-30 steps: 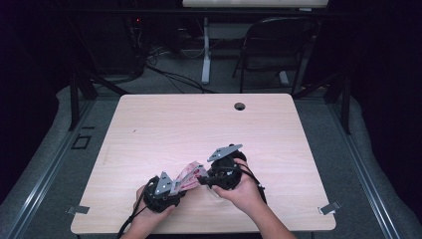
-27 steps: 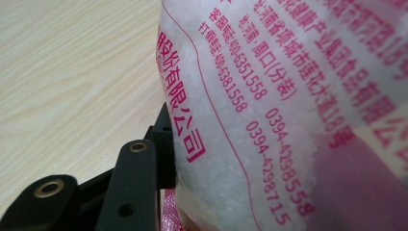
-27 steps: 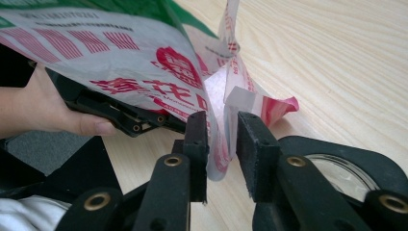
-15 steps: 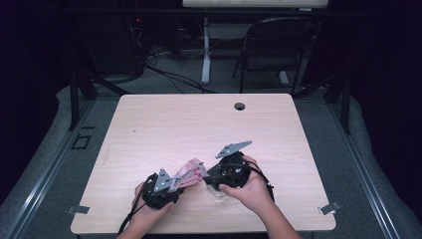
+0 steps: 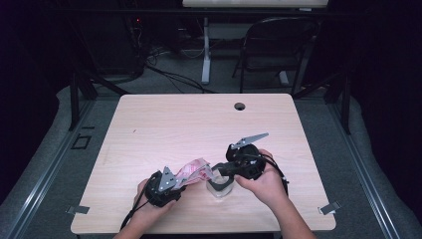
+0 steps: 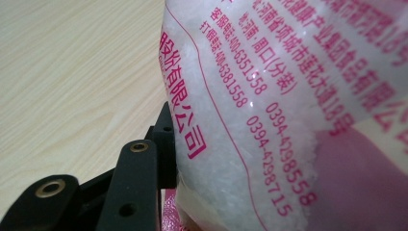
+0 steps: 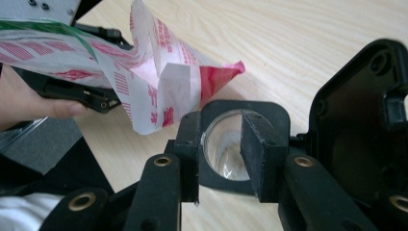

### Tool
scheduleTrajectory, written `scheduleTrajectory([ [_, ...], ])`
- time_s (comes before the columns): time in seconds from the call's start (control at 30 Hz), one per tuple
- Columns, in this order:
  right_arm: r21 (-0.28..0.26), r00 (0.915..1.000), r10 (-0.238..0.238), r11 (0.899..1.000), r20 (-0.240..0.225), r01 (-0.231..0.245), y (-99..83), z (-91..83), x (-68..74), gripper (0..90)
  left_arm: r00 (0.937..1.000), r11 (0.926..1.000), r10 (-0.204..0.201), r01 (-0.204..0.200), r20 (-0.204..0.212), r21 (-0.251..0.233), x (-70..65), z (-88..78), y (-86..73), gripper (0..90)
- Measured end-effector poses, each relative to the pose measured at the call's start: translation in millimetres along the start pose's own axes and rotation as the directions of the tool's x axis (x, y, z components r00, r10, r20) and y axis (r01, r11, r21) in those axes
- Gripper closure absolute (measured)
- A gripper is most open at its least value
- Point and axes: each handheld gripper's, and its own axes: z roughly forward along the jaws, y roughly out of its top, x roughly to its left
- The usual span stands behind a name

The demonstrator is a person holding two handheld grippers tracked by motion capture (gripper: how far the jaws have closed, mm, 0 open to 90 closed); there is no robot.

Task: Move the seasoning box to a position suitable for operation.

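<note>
Two grippers bring a bag of white crystals to a glass jar near the table's front edge

The left gripper [image 5: 185,180] is clamped on the pink-printed bag [image 5: 195,170], its jaws set fairly wide around the full body so the torn mouth tips toward the jar [image 5: 219,187], probably to pour. The right gripper [image 7: 221,144] has just been closing; its pads [image 7: 253,144] bracket the jar rim [image 7: 226,118], which sits in a black holder [image 7: 276,113], likely to steady it, though I cannot tell whether they press. The bag mouth hangs just beside the jar, over the wooden table [image 5: 199,119]
</note>
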Motion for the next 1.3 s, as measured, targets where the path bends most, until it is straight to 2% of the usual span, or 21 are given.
scheduleTrajectory([
  [0.07, 0.024, 1.0000, -0.007, 1.000, 0.004, 0.007, 1.2, -0.4, -0.1, 69.4, 0.9999, 1.0000, 0.009, -0.009, -0.009, -0.001, 0.2, -0.4, 0.8, 58.3],
  [0.17, 0.032, 0.9999, -0.011, 0.999, 0.009, 0.010, 3.5, -1.5, -0.5, 69.9, 0.9996, 0.9999, 0.014, -0.014, -0.023, -0.003, 1.2, -1.1, 1.4, 58.3],
  [0.27, 0.031, 1.0000, -0.008, 0.999, 0.003, 0.008, 6.7, -3.1, -0.4, 71.4, 0.9961, 0.9989, 0.047, -0.047, -0.075, 0.001, 2.4, -4.5, 2.8, 58.3],
  [0.37, 0.038, 0.9997, -0.022, 0.999, -0.005, 0.022, 11.3, -5.9, 1.6, 72.0, 0.9913, 0.9969, 0.079, -0.079, -0.106, 0.008, 4.4, -8.5, 4.0, 58.4],
  [0.63, 0.030, 0.9989, -0.032, 0.999, -0.034, 0.033, 27.4, -13.0, 13.5, 70.4, 0.9801, 0.9929, 0.119, -0.118, -0.159, 0.018, 3.7, -11.9, 3.8, 58.5],
  [0.77, 0.021, 0.9986, -0.039, 0.999, -0.034, 0.040, 35.8, -17.3, 17.7, 70.0, 0.9783, 0.9920, 0.126, -0.125, -0.164, 0.022, 2.0, -11.0, 3.5, 58.6],
  [0.8, 0.016, 0.9987, -0.038, 0.999, -0.035, 0.039, 37.8, -18.5, 19.0, 70.0, 0.9756, 0.9897, 0.143, -0.139, -0.167, 0.033, 1.5, -10.6, 3.4, 58.6],
  [0.93, 0.021, 0.9974, -0.049, 0.999, -0.053, 0.050, 44.5, -21.2, 24.3, 70.2, 0.9730, 0.9882, 0.153, -0.149, -0.173, 0.038, -0.4, -9.5, 2.7, 58.6],
  [1.17, 0.050, 0.9964, -0.057, 0.997, -0.062, 0.061, 50.4, -11.3, 31.1, 69.8, 0.9703, 0.9850, 0.172, -0.167, -0.171, 0.045, -3.9, -7.5, 2.5, 58.7],
  [1.3, 0.057, 0.9959, -0.045, 0.997, -0.079, 0.050, 50.9, -4.4, 33.3, 69.3, 0.9698, 0.9843, 0.176, -0.171, -0.169, 0.044, -5.5, -6.0, 2.2, 58.8],
])
